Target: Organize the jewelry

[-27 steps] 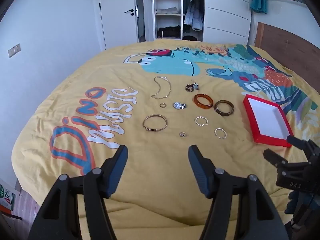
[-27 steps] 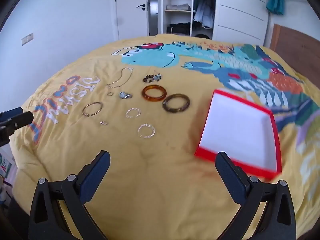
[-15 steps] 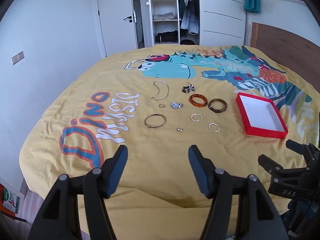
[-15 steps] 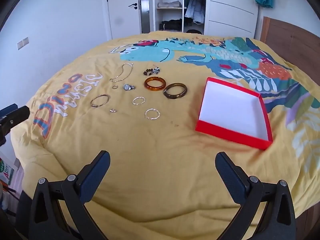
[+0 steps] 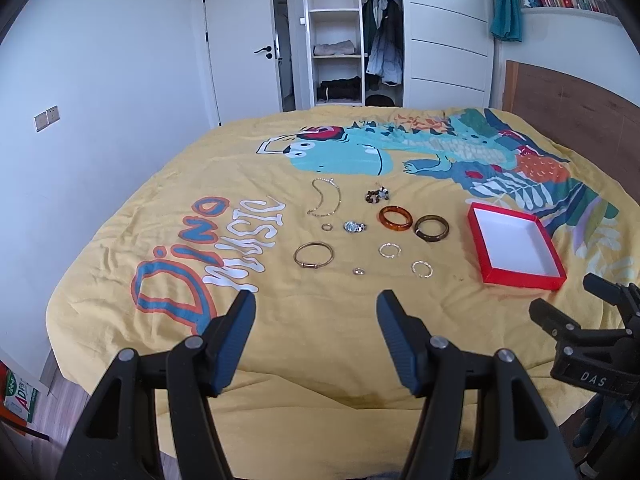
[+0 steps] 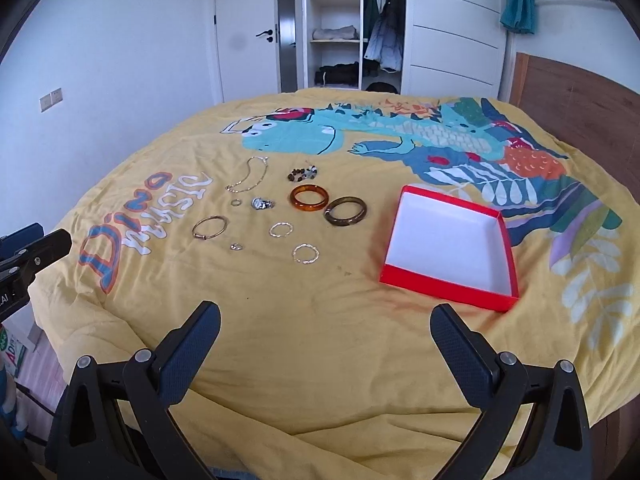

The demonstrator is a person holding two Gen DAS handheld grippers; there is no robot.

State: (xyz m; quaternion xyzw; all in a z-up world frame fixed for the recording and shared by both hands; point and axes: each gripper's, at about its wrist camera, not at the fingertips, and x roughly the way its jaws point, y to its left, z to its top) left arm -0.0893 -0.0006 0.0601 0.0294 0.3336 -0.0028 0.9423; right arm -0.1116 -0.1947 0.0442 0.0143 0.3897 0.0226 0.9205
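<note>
- Left gripper (image 5: 316, 308): held over the near edge of the bed (image 5: 280, 340), jaws wide apart, nothing between them.
- Gold bangle (image 5: 314, 255): leftmost piece on the yellow cover. Thin stiff hoop, likely light; best pinched across the wire at one side.
- Chain (image 5: 325, 202): behind the bangle, lying in a loose curve. Limp and fine, likely to slip or trail; take it at a bunched spot.
- Small rings (image 5: 359, 271): tiny, flat on soft cloth, probably the hardest to pinch.
- Watch (image 5: 354, 227): silvery, mid-group, just left of the amber bangle.
- Beaded piece (image 5: 376, 195): dark cluster at the back.
- Amber bangle (image 5: 395, 218) and brown bangle (image 5: 431, 228): side by side, thick, rigid, glossy, possibly brittle; grip across the band.
- Two twisted silver hoops (image 5: 422, 269): thin, light, nearer the front.
- Red box (image 5: 520, 278): open, white inside, empty, well right of the jewelry.
- Right gripper (image 6: 325, 322): jaws fully spread, empty, near the box's front edge.
</note>
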